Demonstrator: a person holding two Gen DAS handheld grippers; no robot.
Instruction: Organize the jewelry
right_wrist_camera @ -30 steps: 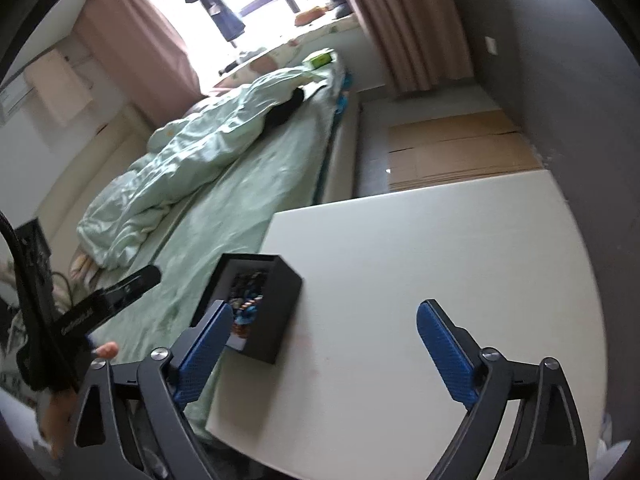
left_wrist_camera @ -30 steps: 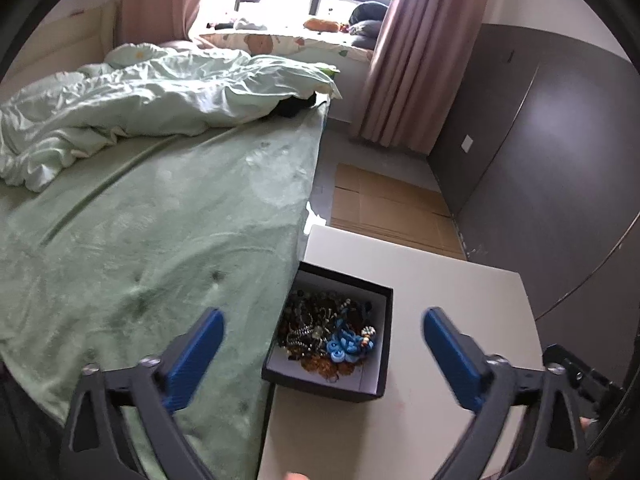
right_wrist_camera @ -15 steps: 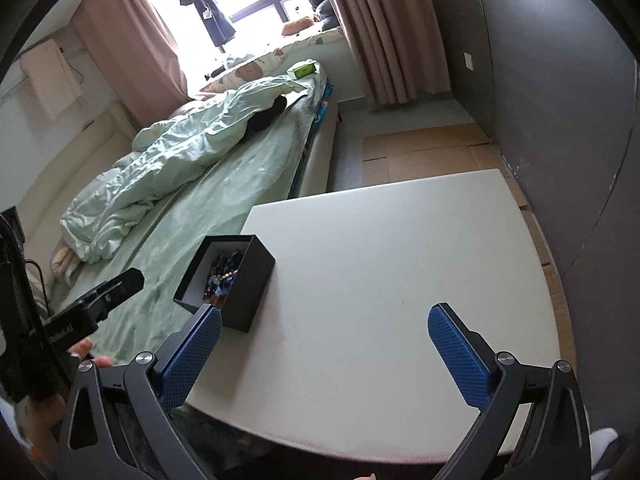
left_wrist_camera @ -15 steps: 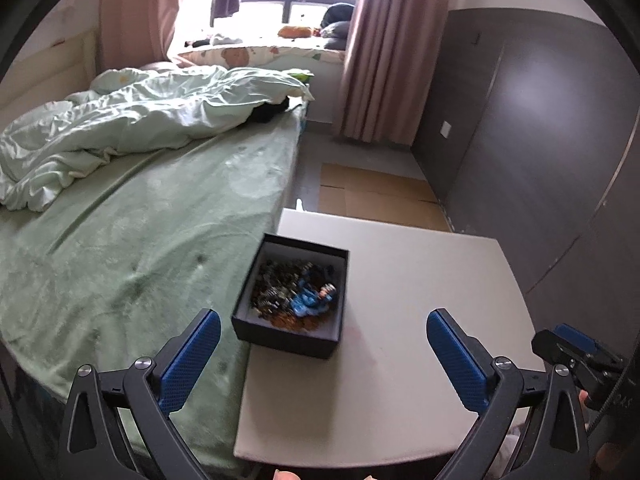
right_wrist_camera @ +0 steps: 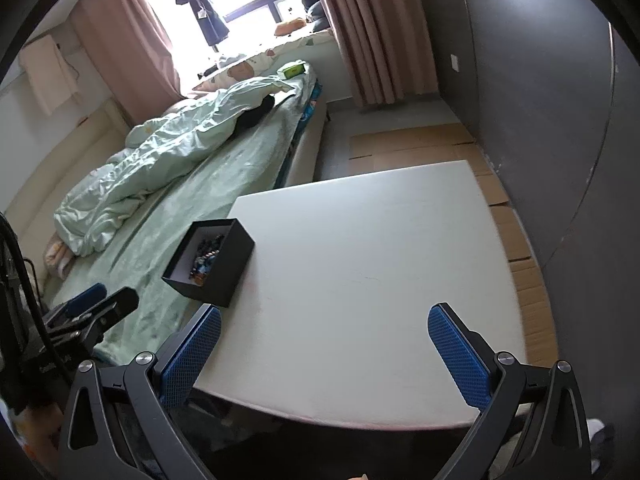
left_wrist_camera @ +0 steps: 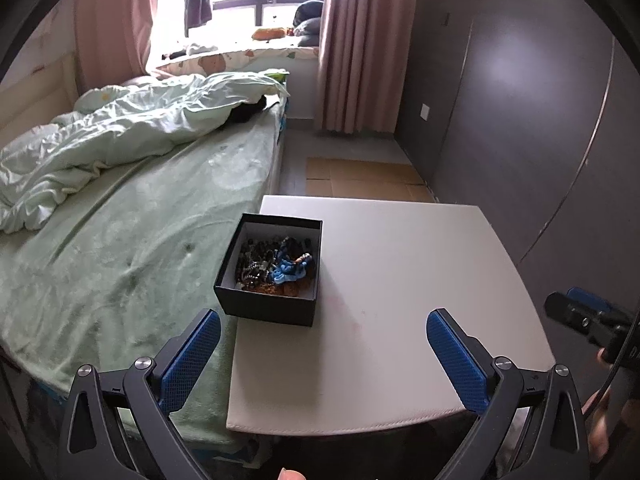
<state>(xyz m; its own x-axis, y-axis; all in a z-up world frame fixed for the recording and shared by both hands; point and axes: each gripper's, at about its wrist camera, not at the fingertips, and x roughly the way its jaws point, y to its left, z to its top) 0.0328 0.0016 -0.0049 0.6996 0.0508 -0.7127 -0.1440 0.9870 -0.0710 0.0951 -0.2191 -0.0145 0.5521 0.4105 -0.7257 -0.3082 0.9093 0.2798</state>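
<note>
Open black cardboard box (left_wrist_camera: 269,276) of tangled beaded jewelry (left_wrist_camera: 276,266) on white square table (left_wrist_camera: 400,280); left gripper (left_wrist_camera: 323,354) and right gripper (right_wrist_camera: 324,354) both spread wide, empty.

Individual pieces in the jewelry box (left_wrist_camera: 269,270) are too tangled to distinguish.

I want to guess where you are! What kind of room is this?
Most likely a bedroom. There is a bed with a rumpled green duvet, pink curtains by a bright window, and a black box of jewelry on a white table.
</note>
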